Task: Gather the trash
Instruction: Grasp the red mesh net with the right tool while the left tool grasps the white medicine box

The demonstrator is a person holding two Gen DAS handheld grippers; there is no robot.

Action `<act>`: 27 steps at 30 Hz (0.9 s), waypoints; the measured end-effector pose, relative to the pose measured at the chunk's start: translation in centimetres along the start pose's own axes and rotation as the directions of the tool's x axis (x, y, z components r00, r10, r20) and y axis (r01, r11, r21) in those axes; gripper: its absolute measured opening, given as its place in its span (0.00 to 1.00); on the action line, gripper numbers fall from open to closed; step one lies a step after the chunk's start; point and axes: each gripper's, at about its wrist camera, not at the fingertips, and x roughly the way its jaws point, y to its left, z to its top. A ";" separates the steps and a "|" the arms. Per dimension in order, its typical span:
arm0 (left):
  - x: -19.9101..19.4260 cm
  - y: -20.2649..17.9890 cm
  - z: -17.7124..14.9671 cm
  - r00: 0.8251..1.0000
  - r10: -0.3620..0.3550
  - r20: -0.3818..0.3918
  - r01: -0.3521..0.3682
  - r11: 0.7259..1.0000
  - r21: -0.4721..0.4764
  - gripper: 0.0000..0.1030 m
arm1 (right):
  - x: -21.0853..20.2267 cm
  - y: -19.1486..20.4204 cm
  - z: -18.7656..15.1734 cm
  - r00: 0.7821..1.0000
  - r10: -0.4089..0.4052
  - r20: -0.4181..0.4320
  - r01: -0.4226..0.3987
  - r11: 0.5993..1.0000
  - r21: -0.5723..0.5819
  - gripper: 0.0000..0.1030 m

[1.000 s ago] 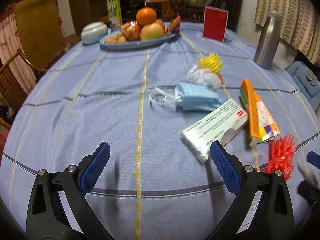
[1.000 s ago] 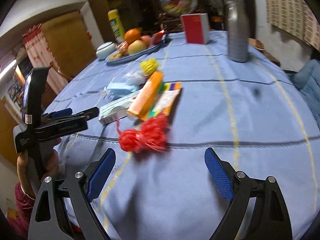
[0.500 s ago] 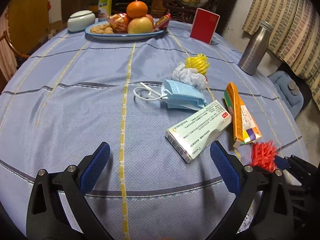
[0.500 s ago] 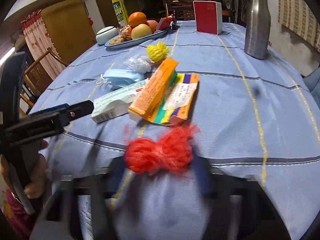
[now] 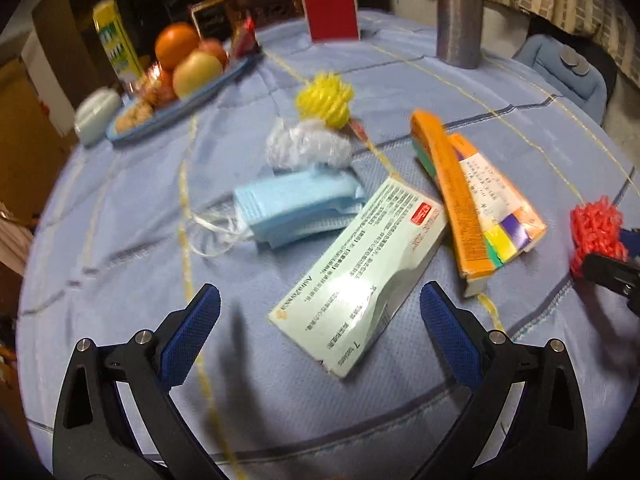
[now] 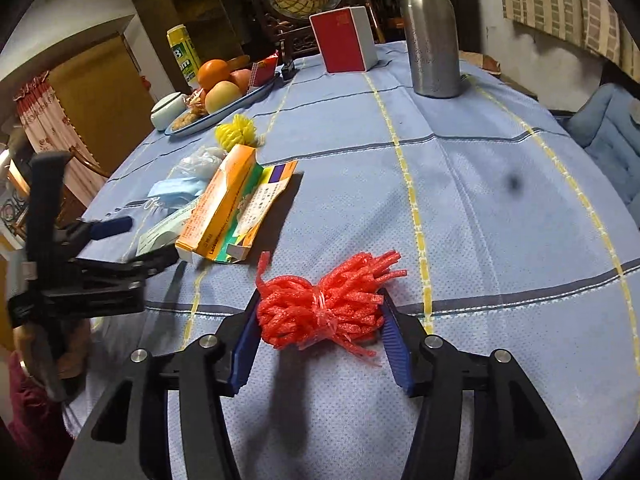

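Note:
A red foam net bundle (image 6: 332, 300) lies near the front edge of the blue tablecloth. My right gripper (image 6: 320, 304) has both blue pads pressed against its sides, and the jaws are opening slightly. My left gripper (image 5: 320, 296) is open and hovers just above the near end of a pale green medicine box (image 5: 360, 272). Nothing is between its pads. Beside that box lie an orange carton (image 5: 456, 200), a blue face mask (image 5: 292, 204), crumpled white plastic (image 5: 308, 144) and a yellow foam net (image 5: 324, 100). The red foam net (image 5: 594, 232) also shows at the right edge of the left wrist view.
At the far side of the round table stand a blue fruit plate (image 6: 224, 114), a steel bottle (image 6: 432, 28), a red box (image 6: 342, 42), a yellow can (image 6: 184, 56) and a white lidded bowl (image 6: 166, 106). A blue cushioned seat (image 6: 604, 128) sits to the right.
My right gripper has moved forward onto the red foam net and its jaws have come in around it. My left gripper has rolled and shifted toward the pale green box.

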 end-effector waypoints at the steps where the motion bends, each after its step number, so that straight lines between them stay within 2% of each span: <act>1: -0.1 0.5 0.1 1.000 -0.020 0.009 0.020 1.000 -0.023 0.91 | 0.0 -0.1 0.0 1.000 0.007 -0.001 -0.007 1.000 0.004 0.55; 3: -0.3 1.1 0.1 0.998 -0.063 0.018 0.064 0.997 -0.052 0.80 | 0.1 -0.1 0.1 1.000 0.018 0.000 -0.018 1.000 0.011 0.56; 5: -0.2 1.2 0.1 0.995 -0.094 0.011 0.095 0.994 -0.062 0.63 | 0.0 0.0 0.0 1.000 0.021 0.003 -0.021 1.000 0.010 0.56; 7: -0.6 0.9 0.0 0.994 -0.105 0.027 0.106 0.993 -0.055 0.55 | 0.0 0.0 -0.1 1.000 0.023 0.005 -0.023 1.000 0.011 0.56; 13: -1.7 0.3 -0.4 0.990 -0.121 0.068 0.123 0.992 -0.027 0.54 | -0.1 -0.2 -0.1 1.000 0.027 0.005 -0.027 0.999 0.016 0.56; 18: -1.8 -0.6 -0.5 0.991 -0.119 0.064 0.118 0.993 0.018 0.56 | -0.1 -0.1 -0.1 1.000 0.022 0.004 -0.022 1.000 0.013 0.56; 20: -1.4 -0.8 -0.4 0.993 -0.113 0.046 0.112 0.993 0.026 0.70 | -0.1 -0.1 -0.1 1.000 0.023 0.003 -0.023 1.000 0.012 0.56; 22: -1.2 -1.0 -0.3 0.994 -0.106 0.041 0.104 0.994 0.030 0.78 | -0.1 0.0 -0.1 1.000 0.022 0.003 -0.022 1.000 0.011 0.57; 27: -0.4 -1.6 0.2 0.990 -0.139 0.010 0.139 0.990 0.039 0.78 | -0.1 0.0 -0.1 1.000 0.021 0.004 -0.021 1.000 0.012 0.57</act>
